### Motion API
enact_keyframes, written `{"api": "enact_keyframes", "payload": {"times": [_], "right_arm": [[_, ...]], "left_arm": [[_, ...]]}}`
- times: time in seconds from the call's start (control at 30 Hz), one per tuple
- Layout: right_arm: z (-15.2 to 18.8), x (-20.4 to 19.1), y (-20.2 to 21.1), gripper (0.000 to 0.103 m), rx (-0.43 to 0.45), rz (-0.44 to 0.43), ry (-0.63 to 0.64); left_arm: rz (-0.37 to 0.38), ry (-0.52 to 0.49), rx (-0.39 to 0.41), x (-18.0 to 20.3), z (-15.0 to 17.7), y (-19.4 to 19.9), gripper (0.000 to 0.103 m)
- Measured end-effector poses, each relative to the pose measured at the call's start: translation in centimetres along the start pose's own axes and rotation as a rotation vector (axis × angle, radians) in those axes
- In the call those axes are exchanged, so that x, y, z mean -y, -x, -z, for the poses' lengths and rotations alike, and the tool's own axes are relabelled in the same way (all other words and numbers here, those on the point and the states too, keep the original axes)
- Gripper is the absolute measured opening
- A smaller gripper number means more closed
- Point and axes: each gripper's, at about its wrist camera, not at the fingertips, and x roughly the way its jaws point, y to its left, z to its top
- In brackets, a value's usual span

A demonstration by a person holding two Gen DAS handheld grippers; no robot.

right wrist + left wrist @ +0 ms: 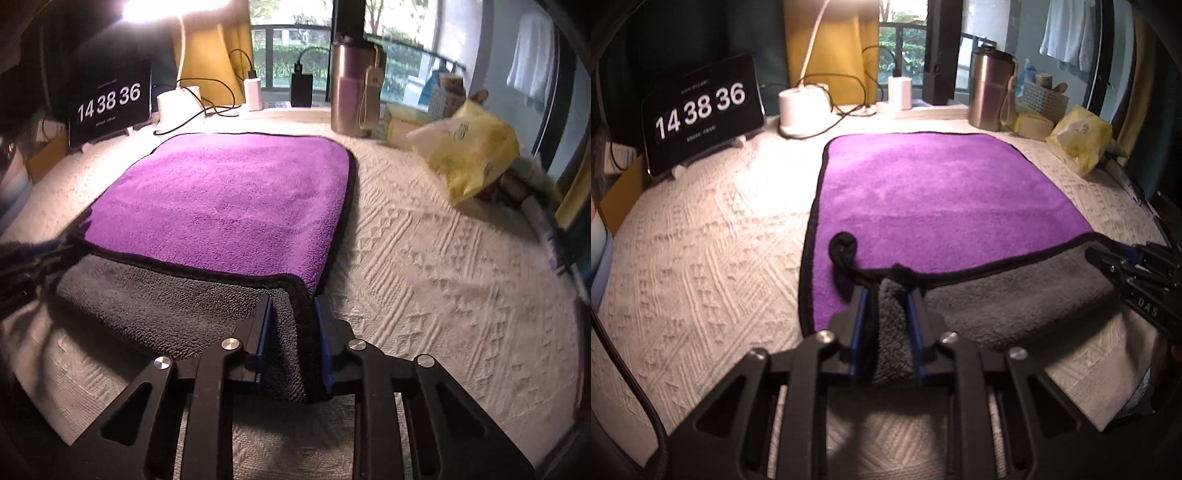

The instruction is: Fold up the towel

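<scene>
A purple towel (934, 188) with black trim and a grey underside lies on the white textured cloth; it also shows in the right wrist view (229, 199). Its near edge is lifted and turned over, showing the grey side (1015, 299). My left gripper (886, 295) is shut on the near left corner, where a black hanging loop (844, 243) lies on the purple face. My right gripper (291, 299) is shut on the near right corner. The right gripper also shows at the right edge of the left wrist view (1097, 254).
A tablet clock (701, 110) stands at the back left. A white lamp base (803, 107) with cables, a white charger (899, 92), a metal tumbler (990, 90), a basket (1043, 98) and a yellow bag (1078, 138) line the back and right.
</scene>
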Motion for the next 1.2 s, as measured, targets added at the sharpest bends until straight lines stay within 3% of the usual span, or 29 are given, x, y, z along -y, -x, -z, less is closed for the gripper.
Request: {"api": "enact_keyframes", "payload": {"times": [0.13, 0.37, 0.47, 0.53, 1.2], "right_arm": [[0.4, -0.5, 0.3, 0.024, 0.021, 0.058, 0.033], [0.9, -0.5, 0.8, 0.024, 0.038, 0.078, 0.039], [0.9, -0.7, 1.0, 0.009, 0.050, 0.084, 0.052], [0.8, -0.8, 1.5, 0.006, 0.075, 0.081, 0.054], [-5.0, 1.4, 3.6, 0.006, 0.250, 0.036, -0.026]], "left_arm": [[0.008, 0.001, 0.015, 0.0, 0.1, 0.4, 0.016], [0.022, 0.000, 0.032, 0.1, 0.1, 0.9, 0.013], [0.028, -0.002, 0.045, 0.2, 0.1, 1.3, 0.013], [0.028, -0.004, 0.060, 0.1, -0.2, 1.7, 0.013], [0.038, 0.020, 0.164, -0.5, -6.1, 2.7, 0.012]]}}
